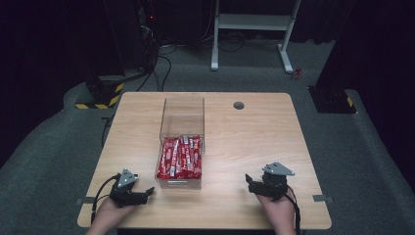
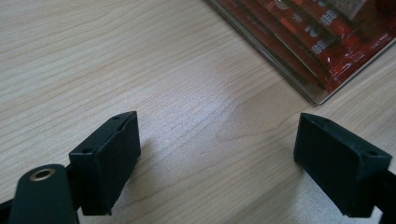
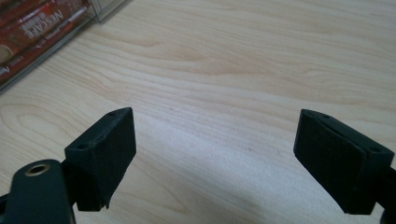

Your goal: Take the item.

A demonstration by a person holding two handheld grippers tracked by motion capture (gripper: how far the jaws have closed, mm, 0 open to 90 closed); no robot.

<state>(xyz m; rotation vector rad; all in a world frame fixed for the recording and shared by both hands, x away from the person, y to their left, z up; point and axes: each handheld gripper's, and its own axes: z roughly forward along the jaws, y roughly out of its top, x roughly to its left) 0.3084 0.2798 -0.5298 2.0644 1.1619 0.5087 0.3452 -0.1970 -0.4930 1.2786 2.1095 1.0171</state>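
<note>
Dark curtains and grey carpet surround a light wooden table (image 1: pixel 254 132), seen from above in the high view. At the table's seven o'clock corner rests the left gripper (image 1: pixel 146 194), held in a hand (image 1: pixel 108 211) that enters from the bottom edge; its jaws stand wide apart over bare wood, clamping nothing. A clear plastic box (image 1: pixel 182 113) occupies the table's centre-left, its near half packed with red sachets (image 1: pixel 180 156) laid side by side. From the left gripper, the box lies at about one o'clock, near but not touching. At the table's five o'clock corner sits the right gripper (image 1: pixel 249 180), likewise parted and empty; from it the box lies at about ten o'clock, farther off than from the left one.

The left gripper view brings the box's corner (image 2: pixel 322 95) into the upper right, with white characters on the red wrappers (image 2: pixel 327 42), too blurred to read. In the right gripper view, the box (image 3: pixel 100 11) appears at upper left, where a sachet (image 3: pixel 37 23) bears lettering that reads as "NESCAFE". A round grey grommet (image 1: pixel 239 105) near the far edge appears in the high view.
</note>
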